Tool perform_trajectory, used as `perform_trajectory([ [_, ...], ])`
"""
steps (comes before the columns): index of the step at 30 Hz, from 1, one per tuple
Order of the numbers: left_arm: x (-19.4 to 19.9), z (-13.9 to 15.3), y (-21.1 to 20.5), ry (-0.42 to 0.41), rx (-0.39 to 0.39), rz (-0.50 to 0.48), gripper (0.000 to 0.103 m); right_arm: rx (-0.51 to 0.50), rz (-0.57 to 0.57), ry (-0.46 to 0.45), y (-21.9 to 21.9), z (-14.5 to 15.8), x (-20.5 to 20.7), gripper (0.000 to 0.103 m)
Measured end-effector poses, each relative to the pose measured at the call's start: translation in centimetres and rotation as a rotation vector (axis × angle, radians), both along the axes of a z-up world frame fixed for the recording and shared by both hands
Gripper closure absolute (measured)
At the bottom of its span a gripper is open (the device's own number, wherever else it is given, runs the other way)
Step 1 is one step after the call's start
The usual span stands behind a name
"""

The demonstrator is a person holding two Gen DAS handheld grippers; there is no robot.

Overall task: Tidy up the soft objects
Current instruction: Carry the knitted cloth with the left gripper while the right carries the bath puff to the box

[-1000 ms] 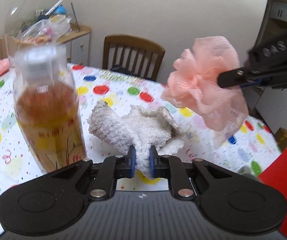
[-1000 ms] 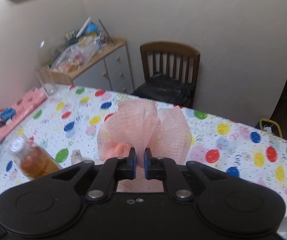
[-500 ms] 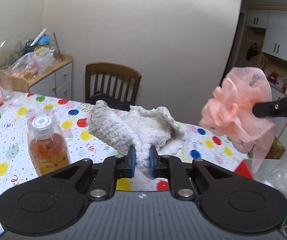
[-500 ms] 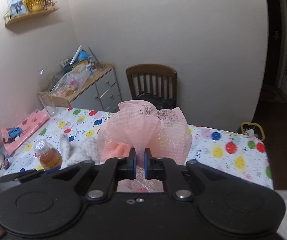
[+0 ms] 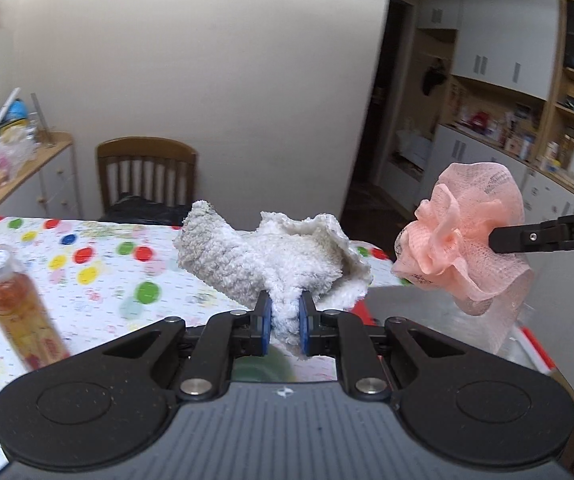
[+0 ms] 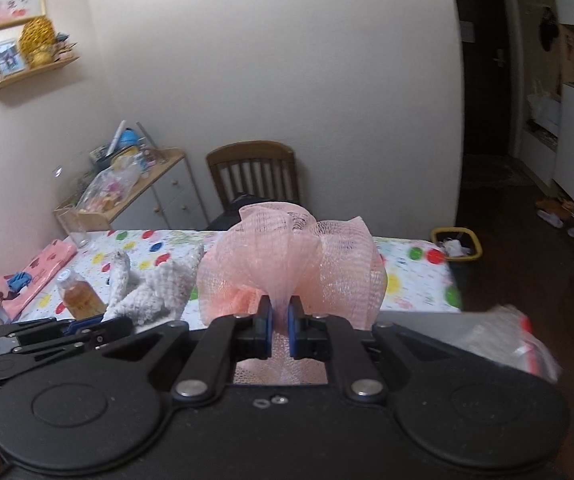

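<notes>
Left gripper (image 5: 283, 326) pinches a bunched white towel (image 5: 271, 260) at centre frame, lifted above the polka-dot table (image 5: 99, 280). Right gripper (image 6: 280, 330) clamps a pink mesh bath pouf (image 6: 291, 268), also held in the air, at the right edge of the left wrist view. An amber bottle (image 5: 21, 312) stands at lower left, and a wooden chair (image 5: 147, 174) sits behind the table.
</notes>
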State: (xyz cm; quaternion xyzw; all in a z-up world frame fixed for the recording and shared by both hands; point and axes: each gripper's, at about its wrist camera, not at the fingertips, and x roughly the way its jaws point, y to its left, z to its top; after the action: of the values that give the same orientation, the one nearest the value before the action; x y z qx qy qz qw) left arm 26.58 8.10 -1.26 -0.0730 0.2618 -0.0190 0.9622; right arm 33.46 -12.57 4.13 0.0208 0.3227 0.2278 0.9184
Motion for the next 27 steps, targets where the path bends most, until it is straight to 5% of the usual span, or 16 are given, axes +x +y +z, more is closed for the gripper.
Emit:
perform_trajectory([
  [15,0.0,-1.5,-11.1,0.078,0.025,-0.196,0.09,-0.009,-0.106,0.049,-10.5,-2.6,-2.9,0.096],
  [27,2.1,-5.4,-16.0,0.172,0.081,-0.238,0.09,-0.026,-0.17,0.117,-14.6,-6.5,-1.0,0.096],
])
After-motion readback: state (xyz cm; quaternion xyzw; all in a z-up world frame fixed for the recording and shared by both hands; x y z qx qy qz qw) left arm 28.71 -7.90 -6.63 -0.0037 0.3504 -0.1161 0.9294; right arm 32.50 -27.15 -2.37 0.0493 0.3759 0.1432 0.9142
